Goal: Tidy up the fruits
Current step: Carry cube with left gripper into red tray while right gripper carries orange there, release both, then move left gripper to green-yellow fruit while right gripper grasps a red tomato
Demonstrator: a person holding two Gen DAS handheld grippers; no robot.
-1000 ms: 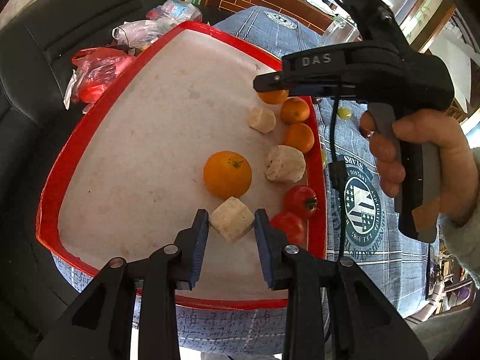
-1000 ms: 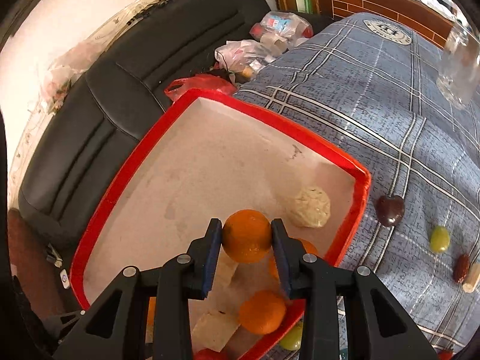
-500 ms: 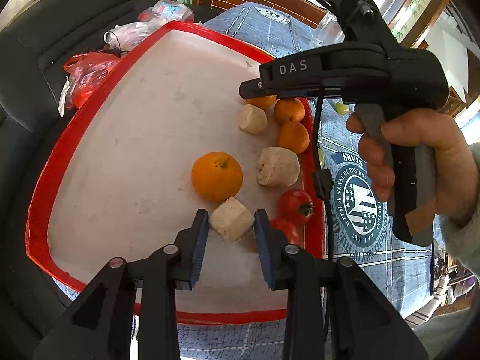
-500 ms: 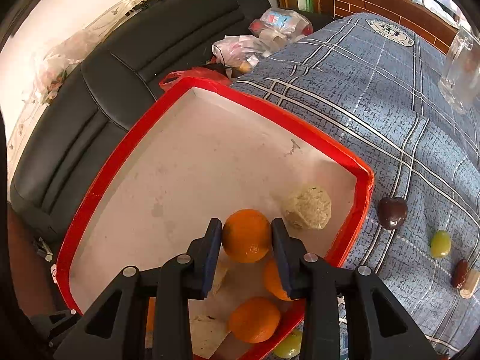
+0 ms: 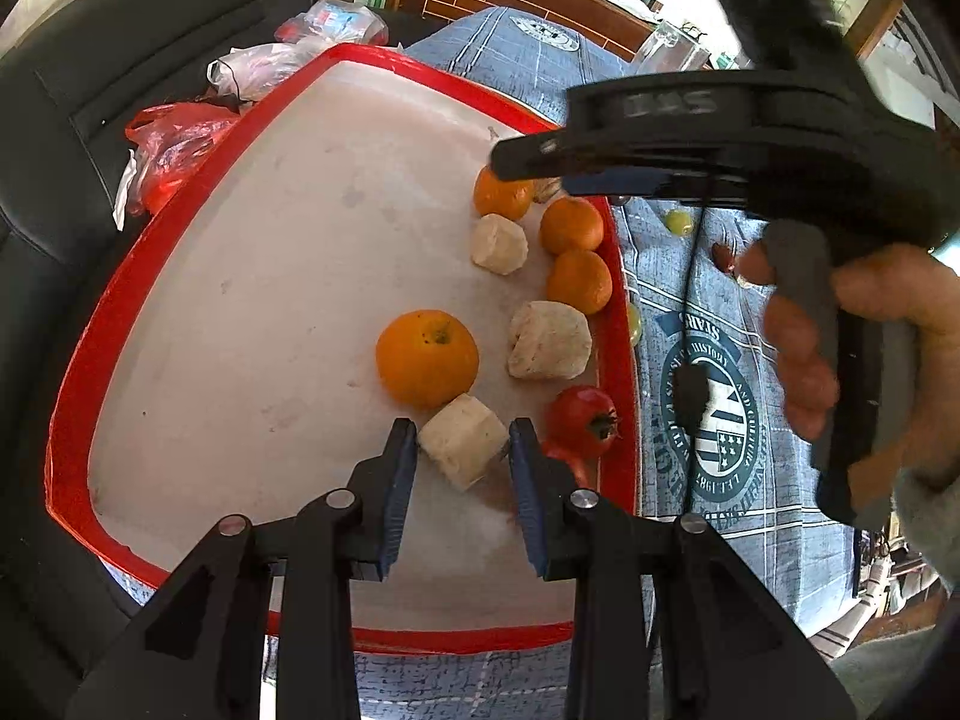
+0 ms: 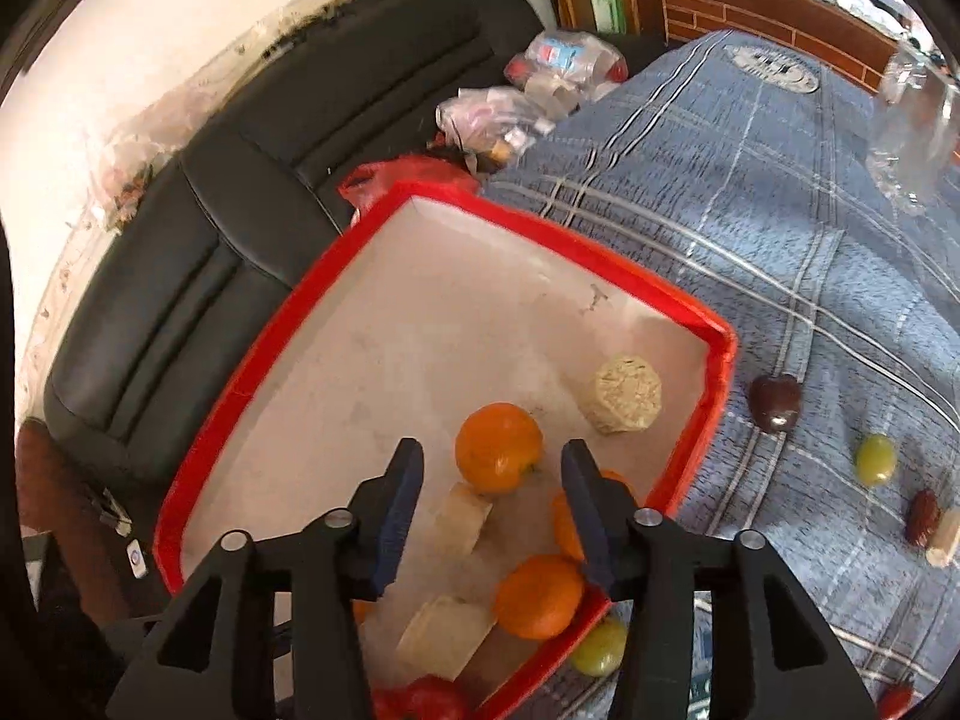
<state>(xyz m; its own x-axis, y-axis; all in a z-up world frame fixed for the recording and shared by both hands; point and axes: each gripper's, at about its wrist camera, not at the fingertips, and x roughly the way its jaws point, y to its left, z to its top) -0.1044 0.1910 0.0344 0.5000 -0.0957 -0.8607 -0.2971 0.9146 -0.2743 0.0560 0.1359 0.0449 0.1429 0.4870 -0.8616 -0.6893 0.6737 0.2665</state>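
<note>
A red-rimmed tray [image 5: 78, 360] with a pale floor lies on the blue checked cloth. My left gripper [image 5: 462, 456] hangs low over its near side, shut on a pale chunk [image 5: 462, 441]. Beside it lie a large orange [image 5: 427, 357], two more pale chunks [image 5: 549, 339] and a tomato [image 5: 582, 423]. My right gripper [image 6: 492, 480] hovers over the tray's far right corner, its jaws opening. The small orange [image 6: 498, 447] between them rests on the tray floor, free of both pads. In the left wrist view a hand holds the right gripper [image 5: 522, 165] above that orange [image 5: 503, 195].
Loose on the cloth right of the tray lie a dark red fruit [image 6: 774, 402], a green grape [image 6: 876, 459] and a brown date [image 6: 923, 516]. Another green fruit [image 6: 597, 645] touches the tray's outer rim. A black sofa [image 6: 180, 276] with plastic bags [image 6: 498, 114] borders the left.
The right jaws have spread apart and let go of the small orange, which now sits on the tray floor. The left gripper still grips its pale chunk in the same spot.
</note>
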